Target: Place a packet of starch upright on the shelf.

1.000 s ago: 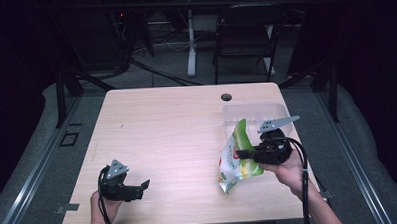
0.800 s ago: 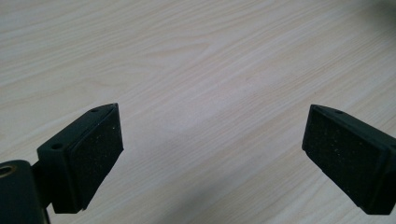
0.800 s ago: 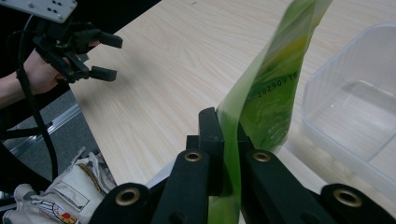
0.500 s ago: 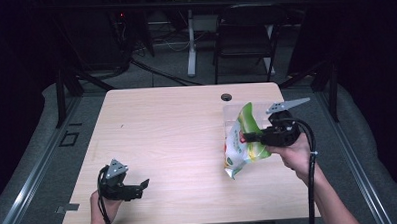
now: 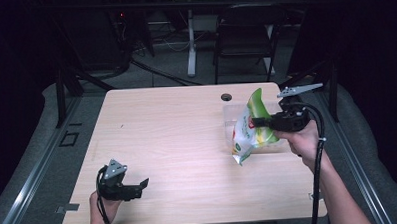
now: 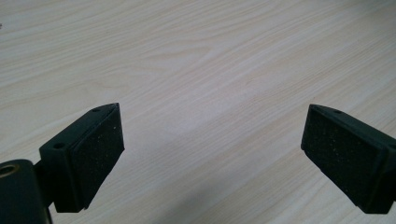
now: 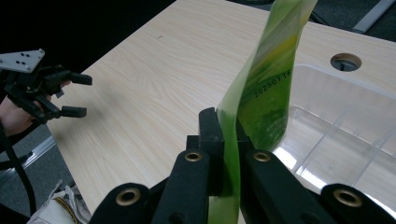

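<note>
Pouch: green-and-white printed plastic snack pouch (image 5: 250, 127), pinched flat between the closed jaws of the right gripper (image 5: 261, 122) and hanging clear of the light wooden table (image 5: 177, 137), above the near-left corner of the clear plastic bin (image 5: 281, 109). Probably light, soft, crinkly; film likely slick, so liable to swing or slip from a narrow pinch. Gripped on the flat side panel (image 7: 232, 140), lower end dangling free. Best taken by a sealed edge or the flat top, not the puffed middle. Contents possibly crushable, so gentle pressure. Left gripper (image 5: 134, 188) idle near the table's front-left edge, pads (image 6: 100, 154) spread wide over bare wood, holding nothing.
</note>
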Available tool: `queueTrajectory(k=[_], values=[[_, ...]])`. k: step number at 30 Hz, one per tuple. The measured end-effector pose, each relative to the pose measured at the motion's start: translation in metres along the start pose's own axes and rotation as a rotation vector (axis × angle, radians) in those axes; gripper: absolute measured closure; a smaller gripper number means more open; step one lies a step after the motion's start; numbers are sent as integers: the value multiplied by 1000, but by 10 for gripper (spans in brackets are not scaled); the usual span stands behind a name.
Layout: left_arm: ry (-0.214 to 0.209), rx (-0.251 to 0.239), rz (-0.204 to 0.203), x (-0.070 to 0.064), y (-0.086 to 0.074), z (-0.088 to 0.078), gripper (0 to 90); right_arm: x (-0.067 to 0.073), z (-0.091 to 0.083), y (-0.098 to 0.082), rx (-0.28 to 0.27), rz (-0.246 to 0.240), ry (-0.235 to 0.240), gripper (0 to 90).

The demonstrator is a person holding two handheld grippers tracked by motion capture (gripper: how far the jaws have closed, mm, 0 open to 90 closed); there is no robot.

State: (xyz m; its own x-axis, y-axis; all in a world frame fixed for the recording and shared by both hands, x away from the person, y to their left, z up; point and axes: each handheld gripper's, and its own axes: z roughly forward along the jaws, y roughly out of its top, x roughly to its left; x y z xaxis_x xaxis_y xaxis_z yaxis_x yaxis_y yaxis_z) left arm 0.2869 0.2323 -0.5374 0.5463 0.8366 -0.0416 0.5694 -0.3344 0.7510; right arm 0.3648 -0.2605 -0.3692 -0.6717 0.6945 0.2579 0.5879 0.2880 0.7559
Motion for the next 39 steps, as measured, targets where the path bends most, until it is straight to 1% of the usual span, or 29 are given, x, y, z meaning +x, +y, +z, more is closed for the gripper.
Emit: queueTrajectory(k=[5, 7, 11, 13, 18, 22, 27, 29, 31, 39], values=[[-2, 10, -4, 1, -1, 3, 58, -8, -4, 3, -1, 7, -24, 900], [4, 9, -5, 1, -1, 2, 58, -13, -7, 4, -10, 17, -35, 900], [2, 17, -8, 0, 0, 2, 60, -20, -11, 4, -24, 34, -48, 900], [5, 24, -11, 1, -1, 3, 60, -22, -13, 5, -26, 37, -60, 900], [2, 22, -11, 1, -1, 3, 60, -28, -20, 8, -33, 45, -82, 900], [6, 14, -10, 0, 0, 2, 61, -31, -25, 12, -38, 47, -97, 900], [5, 34, -13, 1, -1, 4, 61, -34, -33, 16, -42, 45, -123, 900], [10, 26, -15, 1, -1, 3, 61, -35, -37, 18, -49, 48, -132, 900], [7, 19, -14, 1, -1, 2, 61, -37, -40, 20, -56, 53, -137, 900], [10, 26, -19, 2, -2, 3, 62, -44, -46, 27, -59, 51, -165, 900]])
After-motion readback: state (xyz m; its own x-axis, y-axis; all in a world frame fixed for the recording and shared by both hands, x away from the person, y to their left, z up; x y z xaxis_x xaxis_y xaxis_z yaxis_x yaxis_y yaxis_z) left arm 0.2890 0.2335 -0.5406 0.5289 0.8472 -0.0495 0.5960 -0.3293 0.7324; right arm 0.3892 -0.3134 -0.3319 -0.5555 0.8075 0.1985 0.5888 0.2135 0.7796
